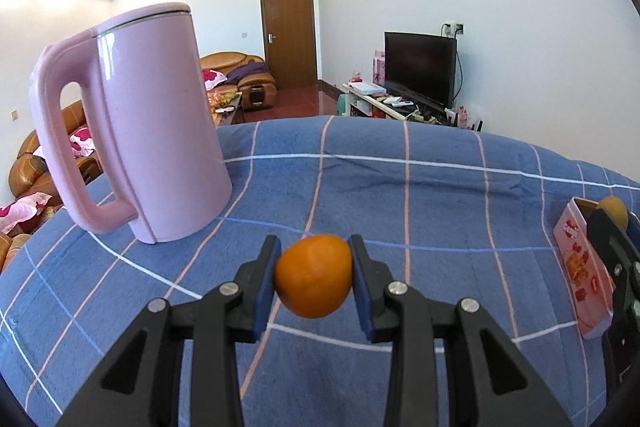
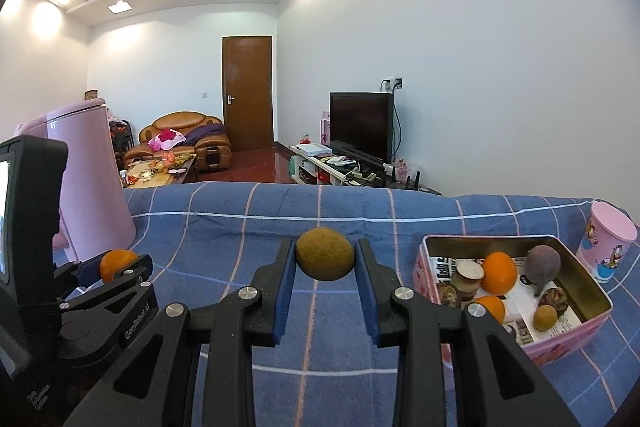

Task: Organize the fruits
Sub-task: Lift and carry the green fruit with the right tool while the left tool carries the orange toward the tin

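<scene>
My left gripper [image 1: 314, 277] is shut on an orange [image 1: 314, 275], held just above the blue checked cloth [image 1: 400, 195]. In the right wrist view the left gripper and its orange [image 2: 116, 263] show at the left. My right gripper [image 2: 325, 261] is shut on a brown-green round fruit [image 2: 325, 253], also above the cloth. That fruit shows at the right edge of the left wrist view [image 1: 614, 211]. A pink tin box [image 2: 596, 323] lies to the right of my right gripper and holds several fruits, among them two oranges [image 2: 498, 271], a purple fruit [image 2: 542, 261] and a small brown fruit [image 2: 545, 317].
A tall pink kettle [image 1: 160, 131] stands at the left on the cloth, close to my left gripper. A pink cartoon cup [image 2: 608, 243] stands behind the tin at the far right. Beyond the table are sofas, a door and a television.
</scene>
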The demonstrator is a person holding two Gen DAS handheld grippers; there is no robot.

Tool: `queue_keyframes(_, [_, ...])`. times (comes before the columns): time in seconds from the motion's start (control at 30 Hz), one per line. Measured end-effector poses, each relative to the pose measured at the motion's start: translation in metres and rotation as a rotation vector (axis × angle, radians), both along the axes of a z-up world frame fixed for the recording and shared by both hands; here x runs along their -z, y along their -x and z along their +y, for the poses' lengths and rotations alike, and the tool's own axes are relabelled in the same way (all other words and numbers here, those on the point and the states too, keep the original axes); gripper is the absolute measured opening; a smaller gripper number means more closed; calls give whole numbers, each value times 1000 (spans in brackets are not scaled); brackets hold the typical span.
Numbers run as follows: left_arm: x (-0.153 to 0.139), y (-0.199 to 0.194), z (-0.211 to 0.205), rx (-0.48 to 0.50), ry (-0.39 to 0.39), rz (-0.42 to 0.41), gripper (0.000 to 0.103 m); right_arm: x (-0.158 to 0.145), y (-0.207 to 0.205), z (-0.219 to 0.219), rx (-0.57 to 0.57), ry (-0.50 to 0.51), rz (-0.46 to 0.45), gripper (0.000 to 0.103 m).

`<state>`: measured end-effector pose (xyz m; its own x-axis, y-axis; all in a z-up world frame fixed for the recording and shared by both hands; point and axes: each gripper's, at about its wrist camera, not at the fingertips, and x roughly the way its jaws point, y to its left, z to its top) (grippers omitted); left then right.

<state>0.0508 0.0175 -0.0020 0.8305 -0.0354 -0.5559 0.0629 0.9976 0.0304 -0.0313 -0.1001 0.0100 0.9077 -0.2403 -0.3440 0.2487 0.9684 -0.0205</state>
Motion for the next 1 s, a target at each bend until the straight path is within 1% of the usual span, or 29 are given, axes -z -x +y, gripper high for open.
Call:
queue_keyframes(0.23, [-2, 18, -6, 2, -11, -24, 36, -1, 11, -8, 9, -4, -1, 32])
queue_keyframes(0.5, [-2, 33, -18, 12, -19, -33, 36, -1, 24, -16, 20, -8, -2, 32])
queue_keyframes(1.0, [-5, 62, -56, 68, -25, -46, 36, -2, 48, -43, 56, -2, -3, 32])
